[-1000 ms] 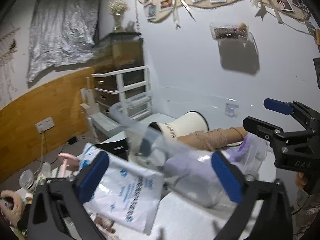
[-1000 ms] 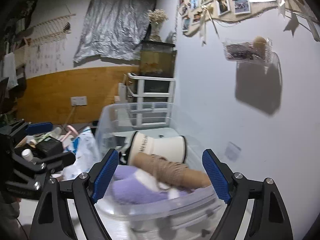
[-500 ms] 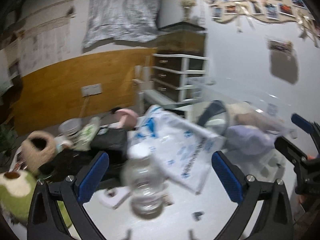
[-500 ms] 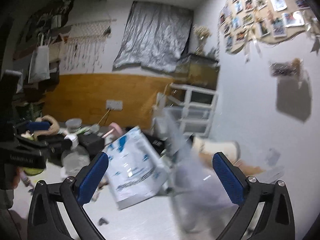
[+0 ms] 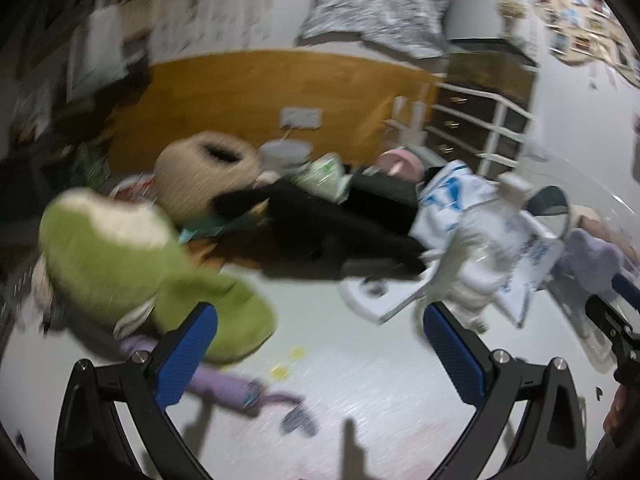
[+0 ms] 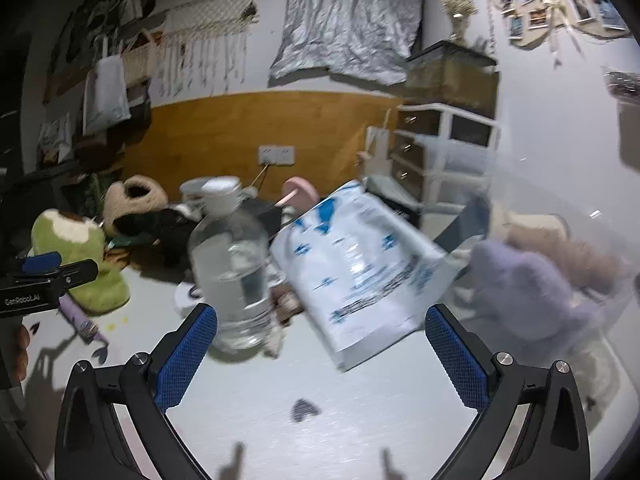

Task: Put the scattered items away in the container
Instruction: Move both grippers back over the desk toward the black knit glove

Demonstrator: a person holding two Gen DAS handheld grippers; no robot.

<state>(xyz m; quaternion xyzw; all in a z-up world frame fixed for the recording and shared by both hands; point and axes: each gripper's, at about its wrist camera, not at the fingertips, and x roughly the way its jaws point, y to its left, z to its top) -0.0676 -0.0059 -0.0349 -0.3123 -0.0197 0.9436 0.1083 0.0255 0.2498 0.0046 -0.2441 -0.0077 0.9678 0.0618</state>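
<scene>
Writing: "GenRobot.AI" in white on the left tongs' body, seen at 9 o'clock in the right view.
Left tongs (image 5: 320, 354): spread wide, empty.
Right tongs (image 6: 320, 350): spread wide, empty.
Bottle (image 6: 232, 268): clear ribbed plastic, white cap, upright on the white desk (image 6: 360, 408).
Pouch (image 6: 360, 272): glossy white, blurred blue print.
Slipper (image 5: 132, 264): green plush, cream-lined.
Container (image 6: 568, 216): clear plastic, 3 o'clock, holding lilac fluff.

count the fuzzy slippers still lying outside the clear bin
2. The green slipper lies at the table's left edge, and the beige slipper sits behind it near the wood-panelled wall. A purple one is already in the clear bin; the clutter may hide others.
</scene>
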